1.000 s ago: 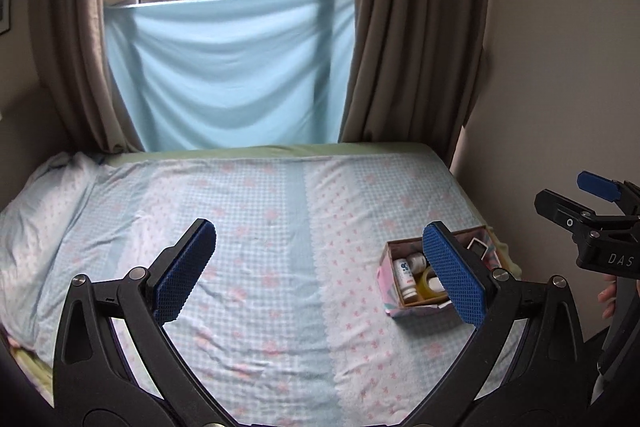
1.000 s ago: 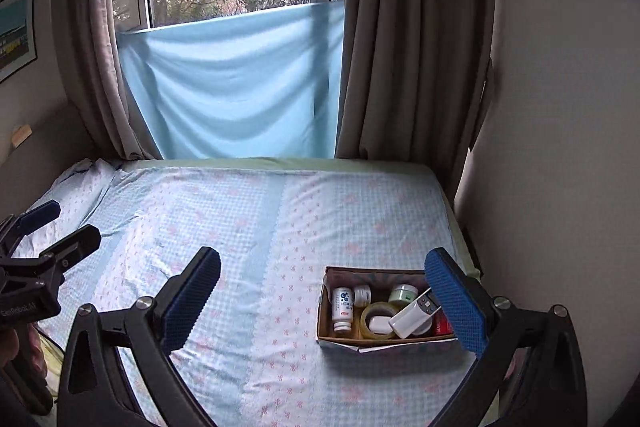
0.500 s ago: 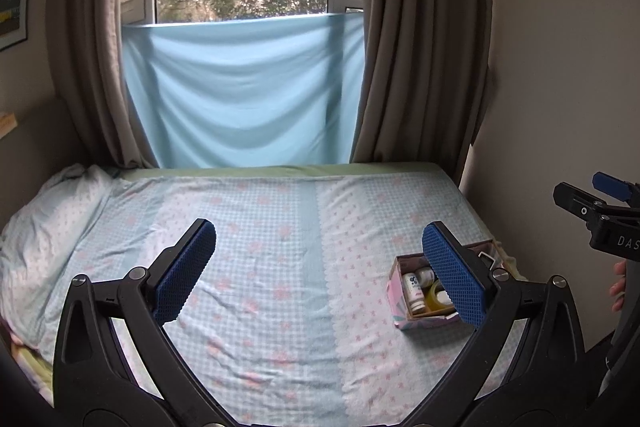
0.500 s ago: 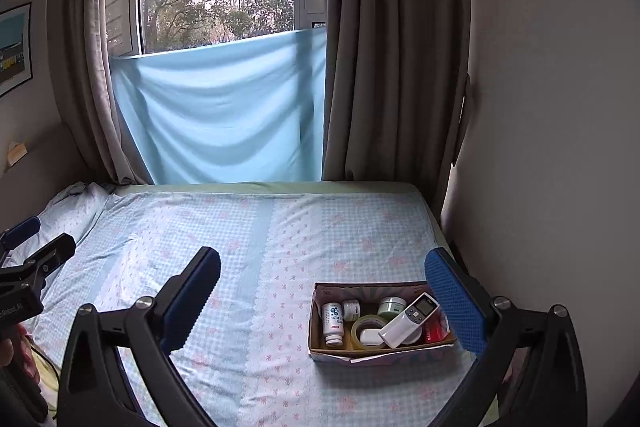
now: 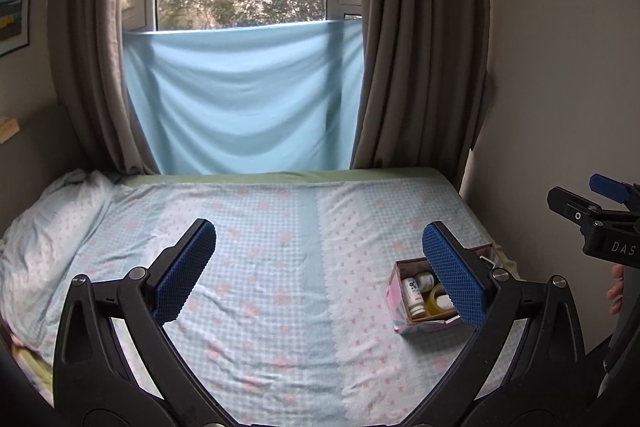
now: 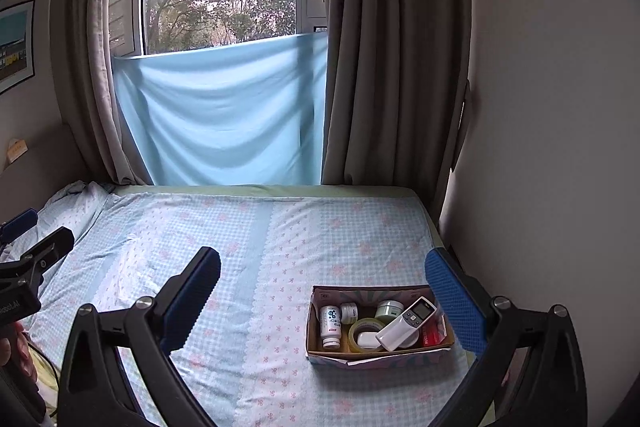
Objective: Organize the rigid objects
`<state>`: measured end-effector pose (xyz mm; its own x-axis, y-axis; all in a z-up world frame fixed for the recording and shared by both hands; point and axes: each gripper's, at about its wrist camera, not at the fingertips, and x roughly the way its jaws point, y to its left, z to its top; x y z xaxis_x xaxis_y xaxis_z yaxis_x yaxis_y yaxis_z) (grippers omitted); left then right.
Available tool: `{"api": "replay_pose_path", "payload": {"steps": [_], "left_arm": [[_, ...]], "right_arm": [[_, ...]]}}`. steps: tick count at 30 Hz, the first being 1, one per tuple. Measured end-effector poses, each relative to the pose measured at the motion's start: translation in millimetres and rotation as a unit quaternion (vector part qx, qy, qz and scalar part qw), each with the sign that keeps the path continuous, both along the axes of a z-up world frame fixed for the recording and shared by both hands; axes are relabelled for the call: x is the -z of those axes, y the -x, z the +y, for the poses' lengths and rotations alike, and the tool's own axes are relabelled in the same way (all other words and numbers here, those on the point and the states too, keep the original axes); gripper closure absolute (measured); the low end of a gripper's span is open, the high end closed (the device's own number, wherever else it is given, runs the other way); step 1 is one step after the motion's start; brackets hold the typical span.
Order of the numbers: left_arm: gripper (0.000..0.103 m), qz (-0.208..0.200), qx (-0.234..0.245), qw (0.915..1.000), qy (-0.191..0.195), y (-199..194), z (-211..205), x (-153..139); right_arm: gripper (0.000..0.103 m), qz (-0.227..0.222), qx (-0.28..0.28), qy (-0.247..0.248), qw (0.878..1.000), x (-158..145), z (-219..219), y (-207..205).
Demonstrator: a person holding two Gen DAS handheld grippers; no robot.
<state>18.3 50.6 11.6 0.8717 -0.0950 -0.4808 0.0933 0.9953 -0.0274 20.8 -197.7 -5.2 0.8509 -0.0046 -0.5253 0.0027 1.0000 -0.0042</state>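
Note:
A small cardboard box [image 6: 316,331] [image 5: 394,287] sits on the bed near its right edge. Inside lie a white bottle [image 6: 331,325], a small jar [image 6: 349,313], a green-lidded jar [image 6: 389,307], a tape roll [image 6: 360,331], a white remote [image 6: 406,325] and a red packet [image 6: 432,337]. My right gripper [image 6: 322,279] hangs open above and behind the box, holding nothing. My left gripper [image 5: 320,247] is open over the middle of the bed, well left of the box; its right finger [image 5: 452,275] covers part of the box.
The bed [image 6: 240,227] has a blue checked sheet with a pillow [image 5: 48,227] at the left. A wall [image 6: 540,147] runs close along the right side. Curtains [image 6: 392,67] and a blue cloth [image 6: 224,115] cover the window behind. A person's hand [image 5: 616,287] holds the right gripper.
Both grippers have pulled back and tilted up, so the box looks smaller and farther and more window shows. Both stay open.

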Motion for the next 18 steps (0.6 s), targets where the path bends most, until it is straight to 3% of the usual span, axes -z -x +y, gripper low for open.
{"api": "replay_pose_path", "payload": {"steps": [18], "left_arm": [[0.000,0.001,-0.011,0.9999,0.002,-4.5,5.6,2.4]], "right_arm": [[0.001,0.000,0.003,-0.003,1.000,-2.1,2.2,-4.1]]}}
